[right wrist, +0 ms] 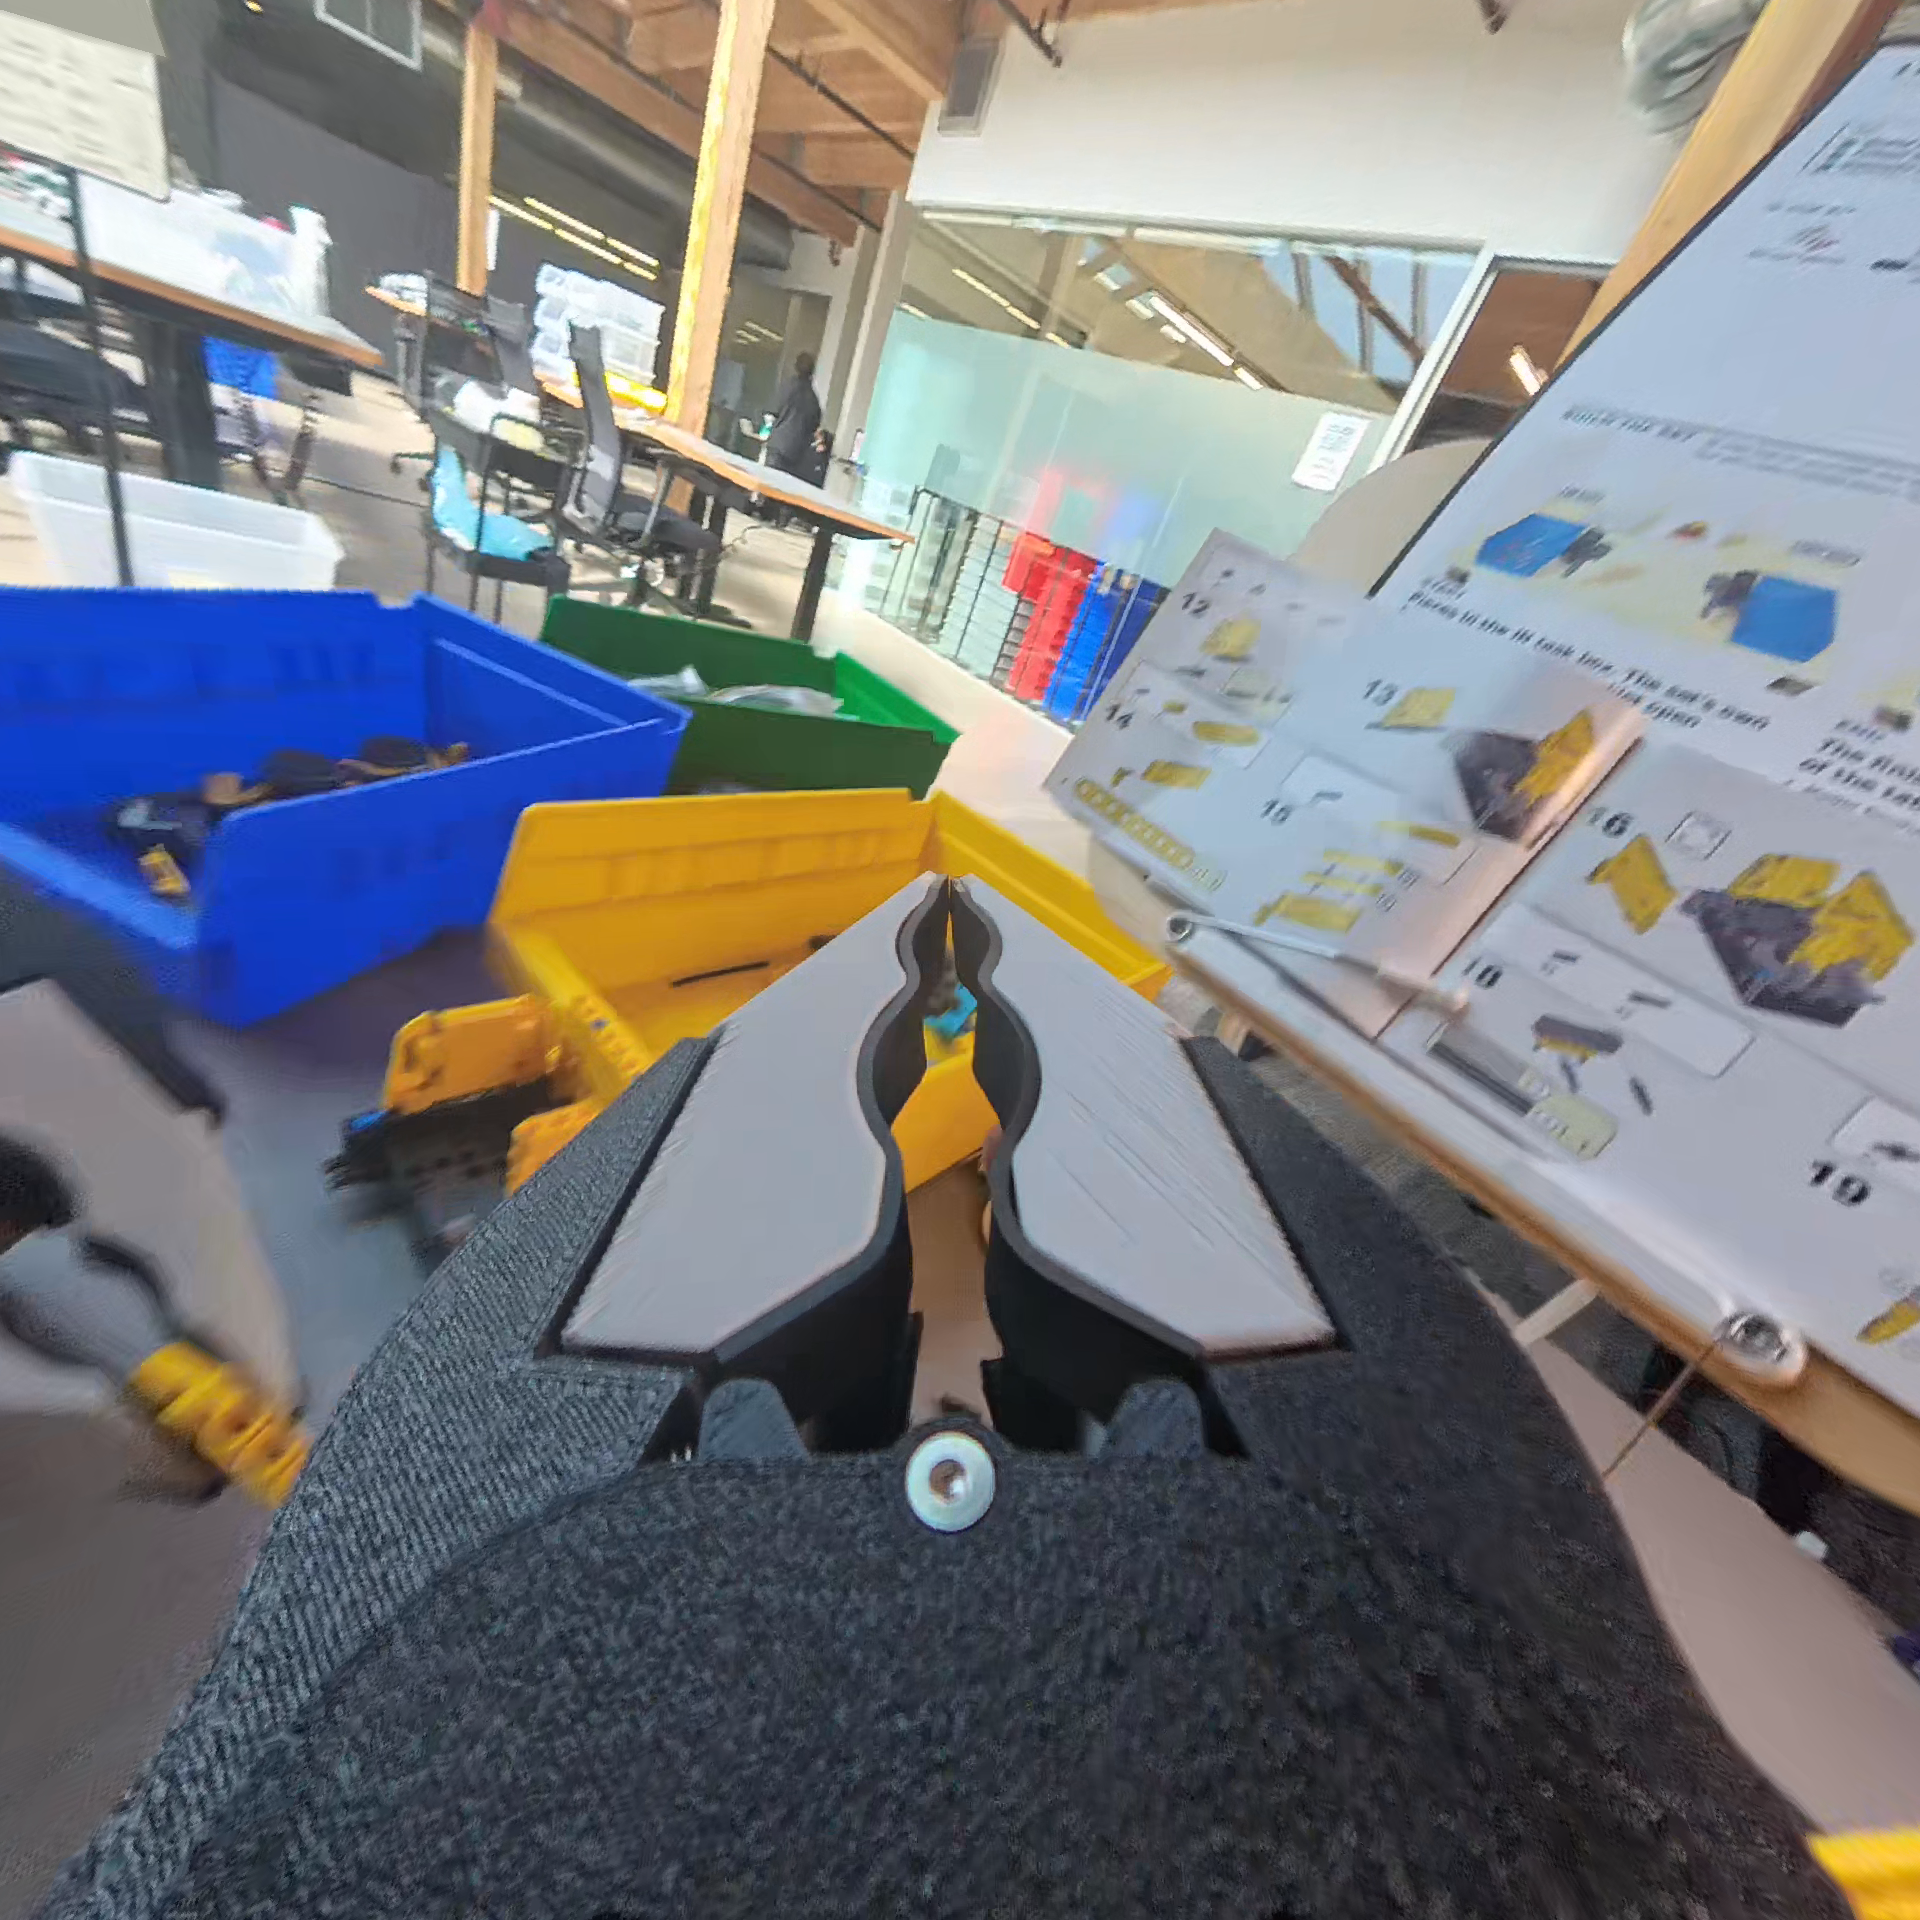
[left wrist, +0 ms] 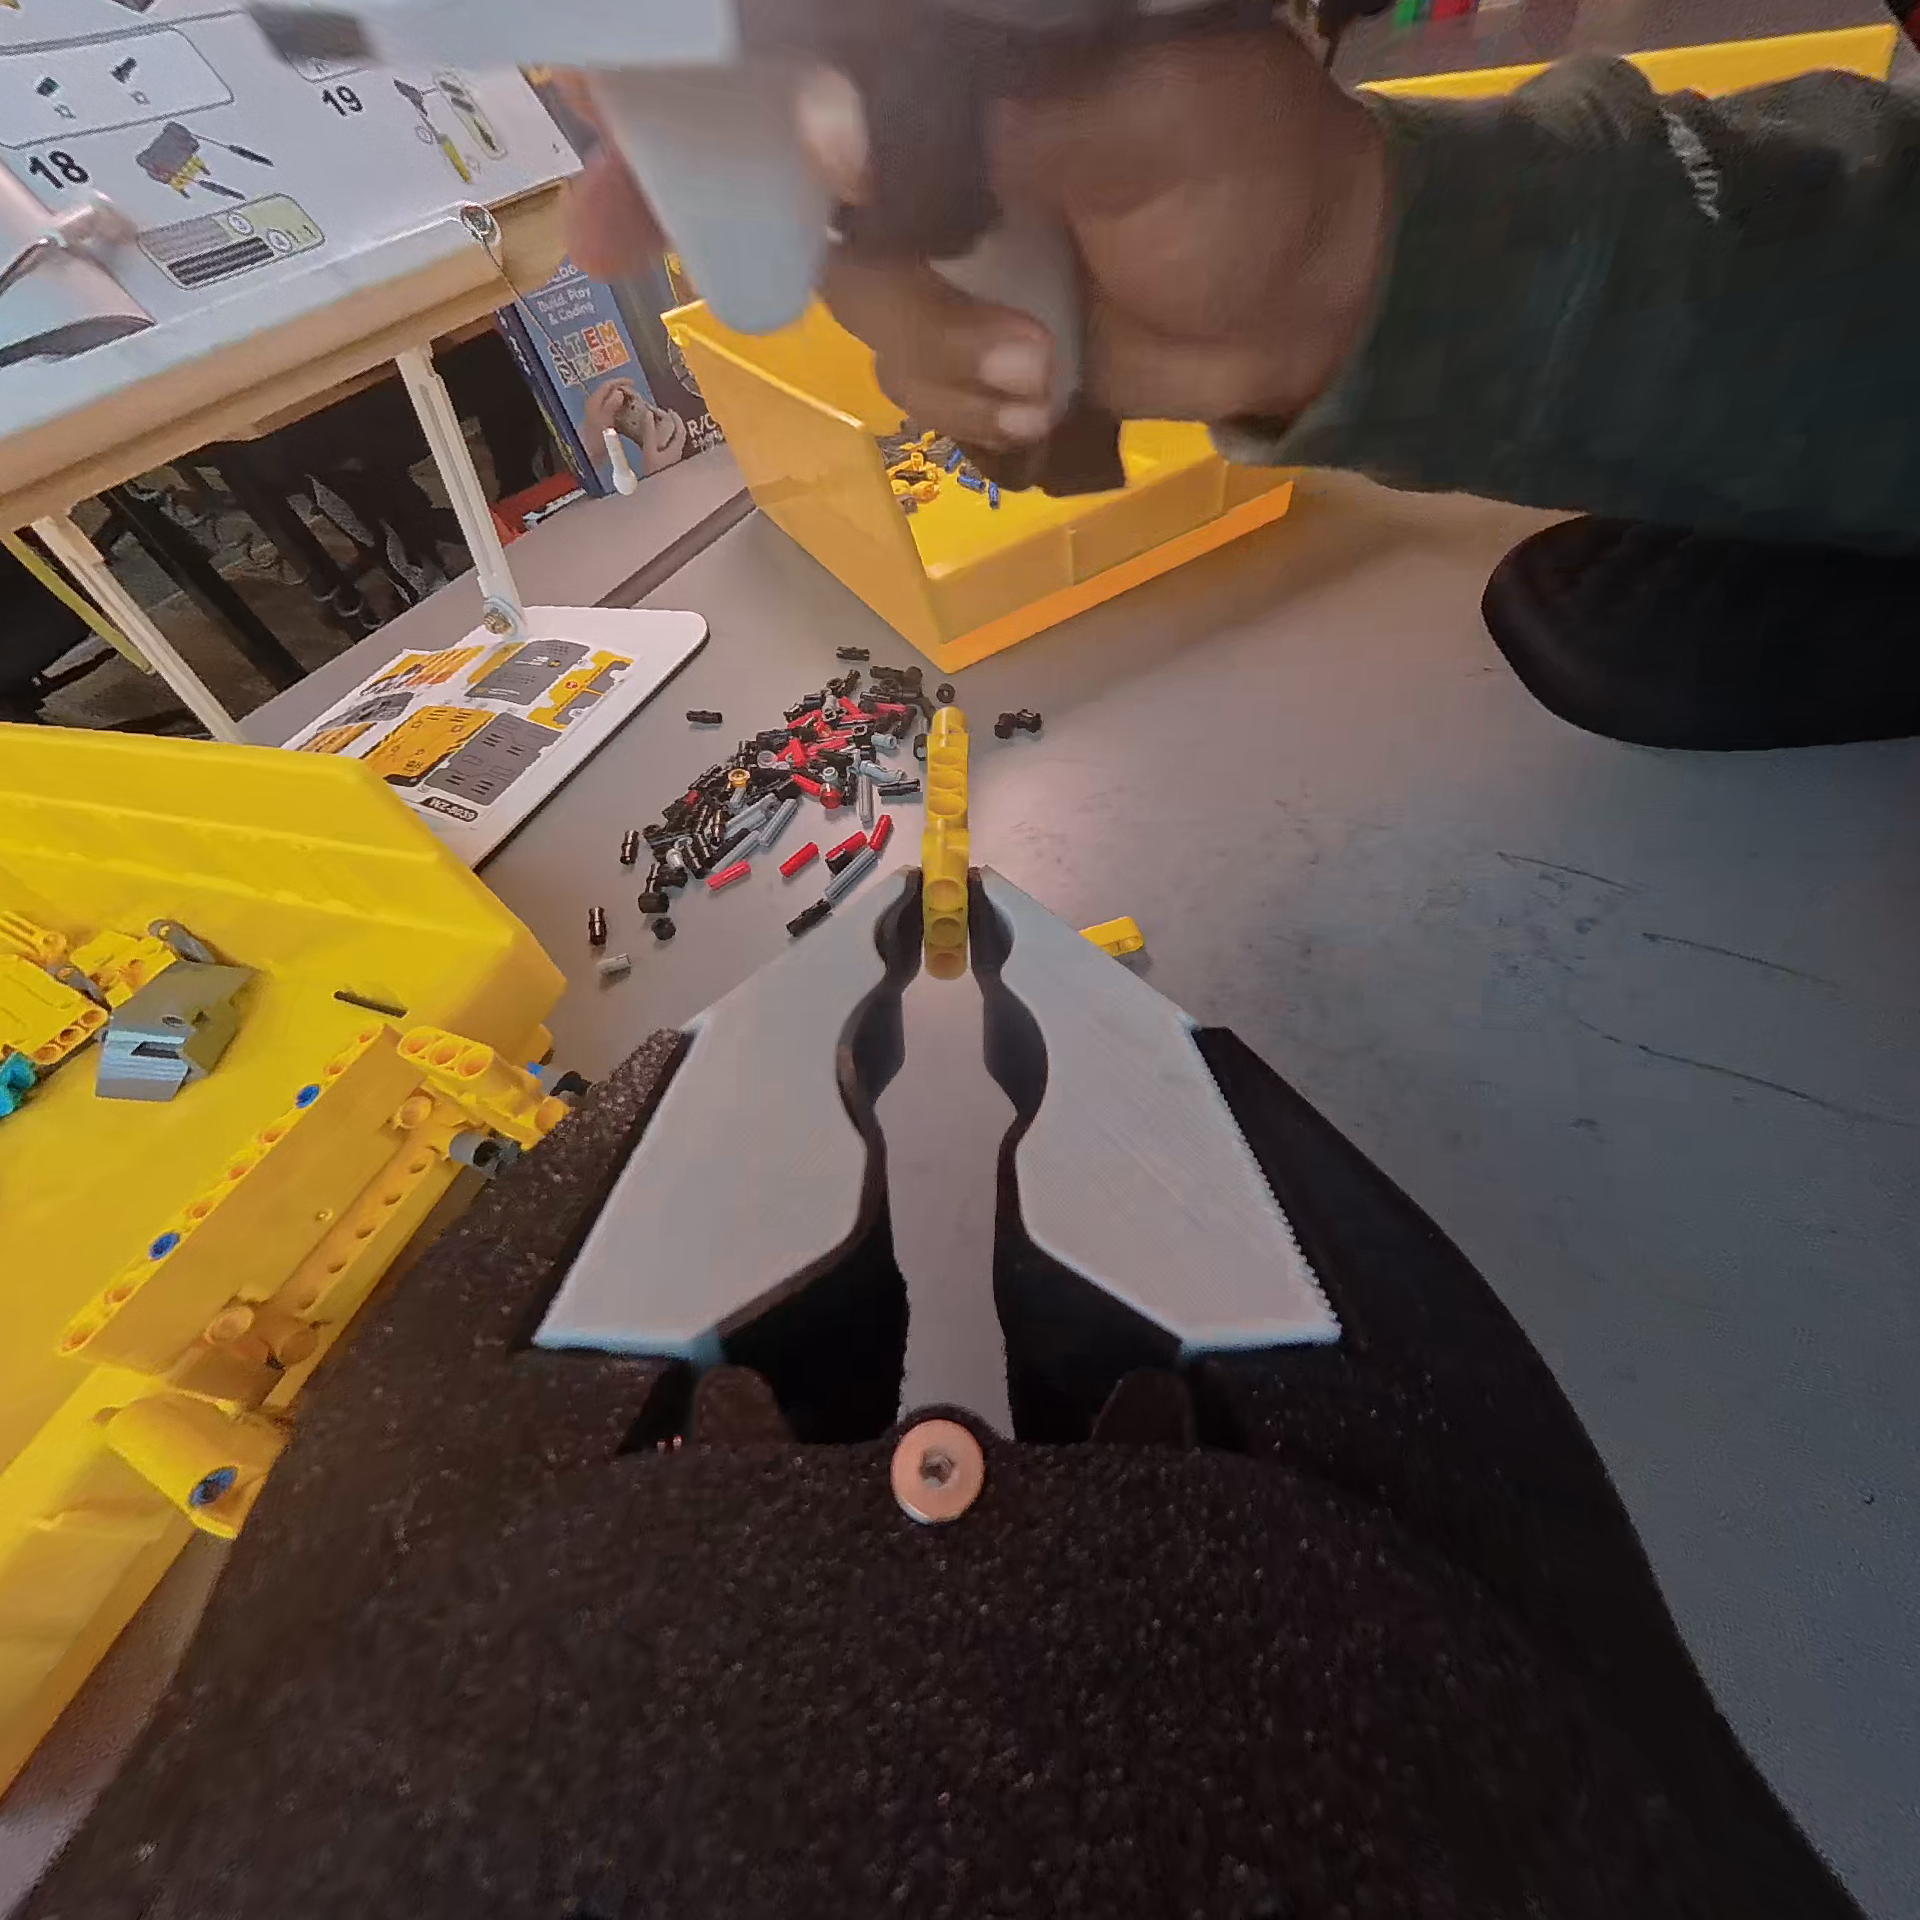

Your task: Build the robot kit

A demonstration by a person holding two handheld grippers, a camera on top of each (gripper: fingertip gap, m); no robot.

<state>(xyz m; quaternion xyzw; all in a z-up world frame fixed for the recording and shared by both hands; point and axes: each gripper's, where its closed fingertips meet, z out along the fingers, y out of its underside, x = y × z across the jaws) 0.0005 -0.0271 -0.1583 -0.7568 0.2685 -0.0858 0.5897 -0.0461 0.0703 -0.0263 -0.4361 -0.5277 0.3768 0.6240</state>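
Note:
My left gripper [left wrist: 947, 896] is shut on a yellow perforated beam [left wrist: 947, 800], which sticks out forward from between the fingertips, above the grey table. Just beyond it lies a heap of small black, red and grey pins [left wrist: 774, 805]. My right gripper [right wrist: 948, 889] is shut with its tips touching and nothing between them. It is raised and points toward a yellow bin [right wrist: 675, 894]. The right gripper also shows blurred at the top of the left wrist view [left wrist: 727, 187], held in a person's hand [left wrist: 997, 343]. The left gripper's yellow beam shows blurred at the right wrist view's lower left [right wrist: 213, 1418].
A yellow tray [left wrist: 156, 831] at left holds a partly built yellow model [left wrist: 270, 1195]. Another yellow bin [left wrist: 997, 561] stands behind the pins. A wooden stand carries instruction sheets [right wrist: 1558, 852]. A blue bin [right wrist: 312, 727] and a green bin [right wrist: 821, 727] stand farther back. A small yellow piece [left wrist: 1114, 935] lies by the right finger. The tips of one gripper are about 15 cm away from the tips of the other.

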